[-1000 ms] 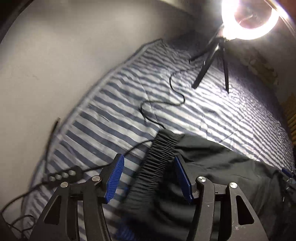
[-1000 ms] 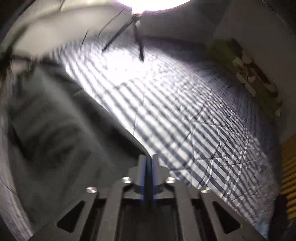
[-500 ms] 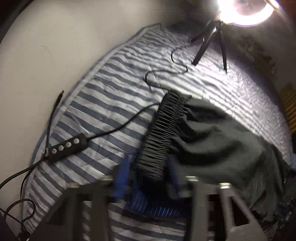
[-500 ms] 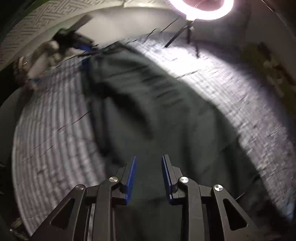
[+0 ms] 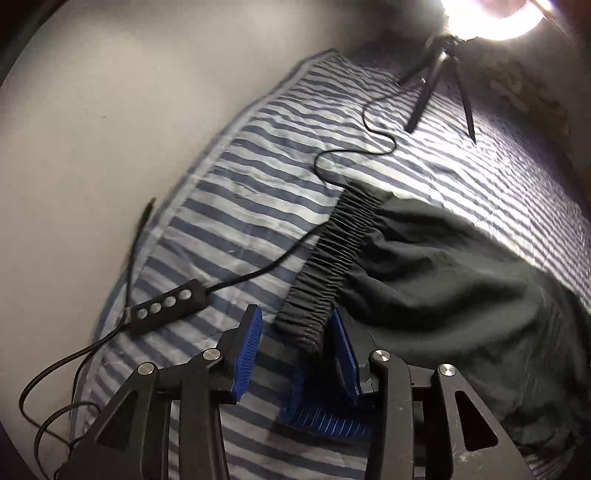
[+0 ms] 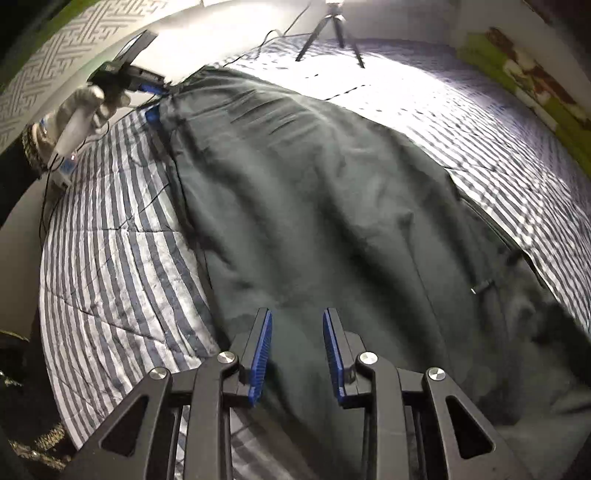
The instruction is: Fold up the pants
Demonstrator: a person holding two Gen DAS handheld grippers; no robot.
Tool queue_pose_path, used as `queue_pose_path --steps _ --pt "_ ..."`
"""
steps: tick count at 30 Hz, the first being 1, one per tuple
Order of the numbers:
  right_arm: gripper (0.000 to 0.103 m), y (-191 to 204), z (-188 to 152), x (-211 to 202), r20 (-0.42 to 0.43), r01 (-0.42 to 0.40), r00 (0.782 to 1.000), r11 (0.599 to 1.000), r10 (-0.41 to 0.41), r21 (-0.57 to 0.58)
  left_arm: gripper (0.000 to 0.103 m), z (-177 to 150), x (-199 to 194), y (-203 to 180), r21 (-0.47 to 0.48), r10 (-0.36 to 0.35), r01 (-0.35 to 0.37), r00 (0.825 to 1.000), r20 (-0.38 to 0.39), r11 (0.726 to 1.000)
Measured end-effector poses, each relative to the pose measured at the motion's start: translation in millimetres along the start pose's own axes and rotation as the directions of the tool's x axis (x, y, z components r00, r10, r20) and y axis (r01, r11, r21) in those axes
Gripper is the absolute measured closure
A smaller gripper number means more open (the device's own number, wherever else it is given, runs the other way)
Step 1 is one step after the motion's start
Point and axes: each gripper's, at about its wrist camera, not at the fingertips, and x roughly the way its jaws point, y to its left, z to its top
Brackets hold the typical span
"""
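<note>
At the far left of the left wrist view we see a black inline remote (image 5: 164, 307) with 4 round buttons lying on the striped quilt (image 5: 258, 177), its cable (image 5: 373, 129) winding up toward the tripod (image 5: 436, 70) of the bright ring light (image 5: 491, 22). Just right of it, our left gripper (image 5: 297, 345) is opening its jaws; the near end of the pants' gathered waistband (image 5: 332, 266) lies between the blue pads, touching neither that we can tell. The black pants (image 5: 461, 295) spread rightward across the quilt.

In the right wrist view, our gloved left hand (image 6: 88, 107) holds its gripper at the pants' far corner at upper left. Our right gripper (image 6: 297, 354) hovers over the dark fabric (image 6: 332, 203), its 2 pads apart and grasping nothing.
</note>
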Motion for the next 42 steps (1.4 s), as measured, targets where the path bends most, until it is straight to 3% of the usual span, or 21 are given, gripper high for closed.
queue_pose_path --steps 3,4,7,10,12,15,17,19,21,24,27,30,32,34,38,42 --pt "0.077 6 -16 1 -0.067 -0.042 0.997 0.999 0.041 -0.022 0.061 -3 -21 1 -0.005 0.009 -0.009 0.999 0.041 1.0" --pt "0.077 2 -22 -7 -0.044 -0.034 0.998 0.999 0.033 -0.019 0.061 -7 -33 -5 0.023 0.004 -0.006 0.998 0.063 1.0" --pt "0.077 -29 -49 -50 0.075 0.019 0.997 0.984 -0.033 0.175 0.061 -23 -59 -37 0.11 -0.098 0.089 0.992 0.08 0.99" --pt "0.077 -62 -94 -89 0.141 0.114 0.974 0.919 -0.179 0.378 0.061 -50 -75 -92 0.228 -0.206 0.19 0.977 0.046 0.955" --pt "0.077 -79 -124 -109 0.162 0.119 0.961 0.862 -0.225 0.493 0.061 -76 -84 -140 0.323 -0.277 0.26 0.961 0.006 0.91" --pt "0.072 -103 -172 -138 0.162 0.146 0.935 0.76 -0.315 0.633 0.061 -126 -93 -221 0.448 -0.395 0.398 0.912 -0.105 0.8" --pt "0.069 -119 -203 -152 0.154 0.144 0.926 0.699 -0.345 0.701 0.061 -167 -94 -273 0.504 -0.447 0.485 0.871 -0.206 0.714" --pt "0.069 -130 -222 -157 0.141 0.125 0.932 0.662 -0.333 0.739 0.061 -207 -92 -319 0.562 -0.459 0.545 0.836 -0.302 0.622" --pt "0.069 -130 -229 -158 0.147 0.114 0.934 0.662 -0.325 0.741 0.061 -232 -88 -347 0.597 -0.439 0.55 0.833 -0.337 0.584" --pt "0.069 -118 -216 -150 0.185 0.085 0.939 0.716 -0.291 0.693 0.061 -245 -76 -372 0.596 -0.409 0.539 0.842 -0.353 0.595" --pt "0.069 -97 -189 -128 0.227 0.018 0.953 0.788 -0.199 0.616 0.061 -239 -69 -380 0.584 -0.387 0.511 0.86 -0.334 0.631" --pt "0.069 -71 -154 -90 0.215 -0.044 0.973 0.855 -0.08 0.517 0.061 -223 -65 -378 0.572 -0.383 0.489 0.872 -0.304 0.659" --pt "0.069 -57 -138 -72 0.194 -0.054 0.98 0.881 -0.043 0.469 0.061 -213 -66 -374 0.544 -0.393 0.498 0.867 -0.306 0.675" --pt "0.069 -46 -120 -54 0.173 -0.032 0.984 0.9 -0.049 0.435 0.061 -205 -65 -373 0.531 -0.4 0.506 0.862 -0.31 0.679" --pt "0.069 -46 -108 -33 0.12 -0.006 0.991 0.899 -0.052 0.438 0.061 -198 -63 -370 0.521 -0.397 0.509 0.861 -0.319 0.685" --pt "0.071 -46 -116 -22 0.015 0.165 0.982 0.902 -0.186 0.399 0.061 -197 -66 -367 0.512 -0.412 0.52 0.854 -0.318 0.684"
